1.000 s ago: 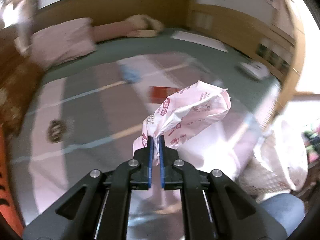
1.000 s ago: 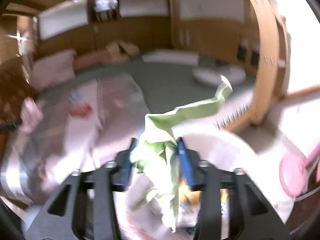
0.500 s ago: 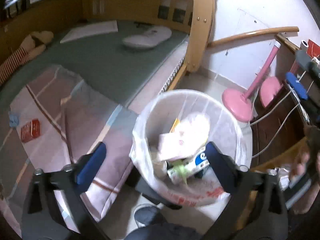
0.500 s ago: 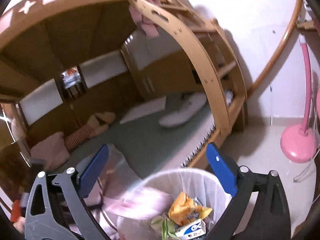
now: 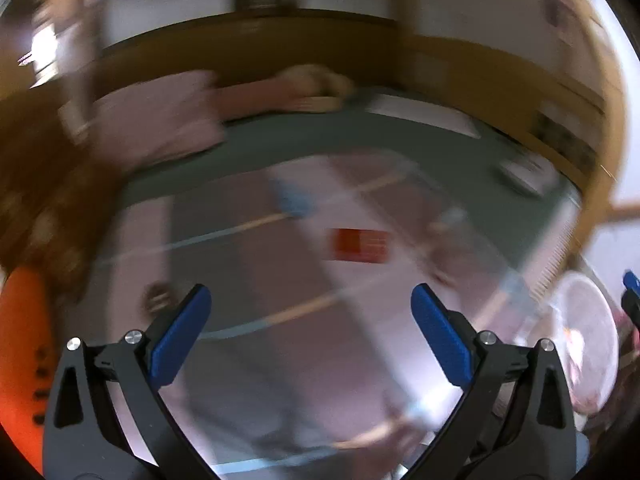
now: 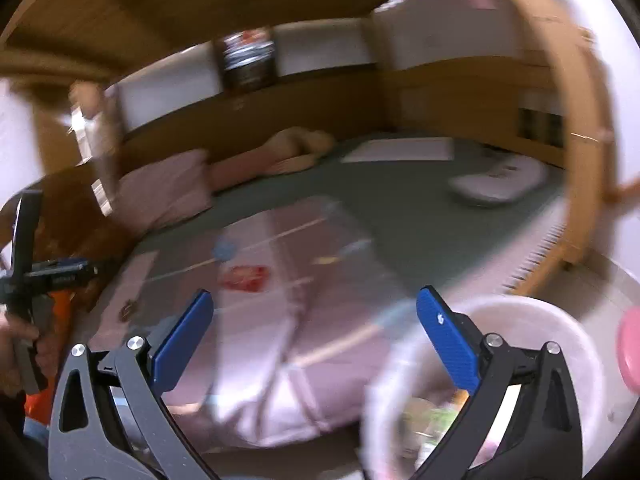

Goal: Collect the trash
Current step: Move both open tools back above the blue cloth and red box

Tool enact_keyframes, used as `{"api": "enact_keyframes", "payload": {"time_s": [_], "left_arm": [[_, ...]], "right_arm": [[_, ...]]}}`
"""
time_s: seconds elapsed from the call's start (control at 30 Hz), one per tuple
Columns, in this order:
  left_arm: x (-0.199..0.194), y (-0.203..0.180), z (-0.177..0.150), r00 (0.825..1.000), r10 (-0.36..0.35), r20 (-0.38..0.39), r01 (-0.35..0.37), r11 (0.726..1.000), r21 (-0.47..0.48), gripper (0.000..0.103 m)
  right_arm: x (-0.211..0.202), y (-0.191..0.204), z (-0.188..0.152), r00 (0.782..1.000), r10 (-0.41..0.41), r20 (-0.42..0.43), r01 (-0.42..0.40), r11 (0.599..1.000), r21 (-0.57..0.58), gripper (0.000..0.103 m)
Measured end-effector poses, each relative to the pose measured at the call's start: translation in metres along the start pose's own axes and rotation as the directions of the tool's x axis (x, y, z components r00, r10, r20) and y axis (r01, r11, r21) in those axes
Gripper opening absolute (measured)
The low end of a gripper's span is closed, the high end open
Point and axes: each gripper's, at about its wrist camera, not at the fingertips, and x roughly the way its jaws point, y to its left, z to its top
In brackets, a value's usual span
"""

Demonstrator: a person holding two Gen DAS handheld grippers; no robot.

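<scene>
Both views are motion-blurred. A red packet [image 5: 360, 245] [image 6: 244, 278] lies on the pink blanket, with a crumpled blue scrap [image 5: 294, 200] [image 6: 224, 250] just beyond it and a small dark round piece [image 5: 158, 298] [image 6: 128, 310] nearer the left. My left gripper [image 5: 310, 296] is open and holds nothing; it faces the blanket, short of the red packet. My right gripper [image 6: 314, 300] is also open with nothing in it. The white lined trash bin [image 5: 588, 340] [image 6: 520, 304] stands on the floor at the lower right, with wrappers inside. A hand [image 6: 16, 344] holds the left gripper [image 6: 24, 272] at the far left.
The bed has a green sheet [image 6: 400, 200], a pink pillow [image 6: 168, 188], a plush toy [image 6: 296, 148] and a white cushion [image 6: 496, 180]. A wooden frame [image 6: 580, 140] arches over the bed's right side. A pink lamp base [image 6: 630, 356] is beyond the bin.
Both grippers opened and let go of their trash: the pink-printed wrapper and the green paper are now in the bin. Both then swung from over the bin back toward the bed.
</scene>
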Motion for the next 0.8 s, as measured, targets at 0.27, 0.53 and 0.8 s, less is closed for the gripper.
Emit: {"api": "enact_keyframes", "payload": {"time_s": [0.27,0.53,0.8], "left_arm": [[0.003,0.105,-0.029,0.983,0.181,-0.012,-0.179,0.961,-0.211,0.100],[0.010,0.102,-0.035,0.985,0.172,-0.022,-0.173,0.963,-0.208,0.100],[0.014,0.100,-0.033,0.987,0.159,-0.025,-0.161,0.967,-0.198,0.100]], "right_arm": [[0.090,0.118,0.055,0.986,0.149,-0.079,-0.157,0.982,-0.109,0.099],[0.175,0.157,0.018,0.968,0.097,-0.233,-0.133,0.980,-0.145,0.099],[0.187,0.150,0.017,0.942,0.115,-0.316,-0.189,0.958,-0.216,0.099]]}}
